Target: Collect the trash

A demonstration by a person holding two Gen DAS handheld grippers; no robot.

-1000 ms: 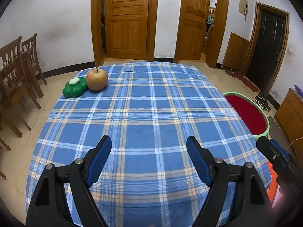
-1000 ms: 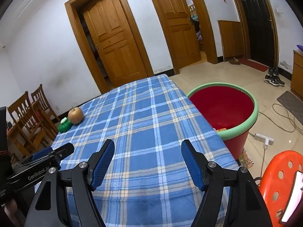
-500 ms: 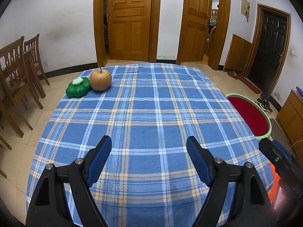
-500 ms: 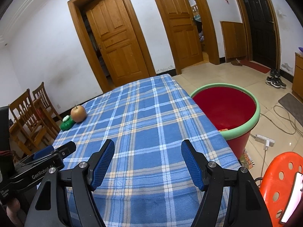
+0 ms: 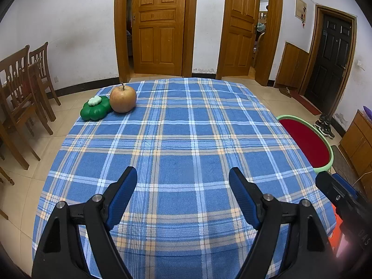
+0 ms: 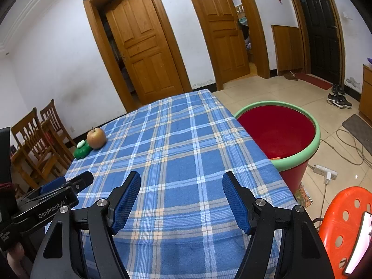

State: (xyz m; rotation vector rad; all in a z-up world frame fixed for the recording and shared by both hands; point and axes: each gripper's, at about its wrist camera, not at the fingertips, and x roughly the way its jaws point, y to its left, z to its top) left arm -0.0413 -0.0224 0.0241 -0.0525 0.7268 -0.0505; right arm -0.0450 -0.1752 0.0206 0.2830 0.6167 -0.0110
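Note:
An apple (image 5: 123, 99) and a green clover-shaped box (image 5: 95, 107) sit side by side at the far left corner of the blue plaid table (image 5: 186, 139); both also show in the right wrist view, the apple (image 6: 96, 138) and the box (image 6: 81, 149). A red bin with a green rim (image 6: 279, 134) stands on the floor at the table's right side, also seen in the left wrist view (image 5: 307, 143). My left gripper (image 5: 182, 181) is open and empty over the near part of the table. My right gripper (image 6: 181, 186) is open and empty too.
Wooden chairs (image 5: 21, 88) stand left of the table. An orange stool (image 6: 344, 220) is at the near right. A power strip and cable (image 6: 325, 171) lie on the floor beyond the bin. Wooden doors (image 5: 160, 25) line the far wall.
Both grippers have drawn back and risen a little from the table, so more of the room shows. Both stay open and empty.

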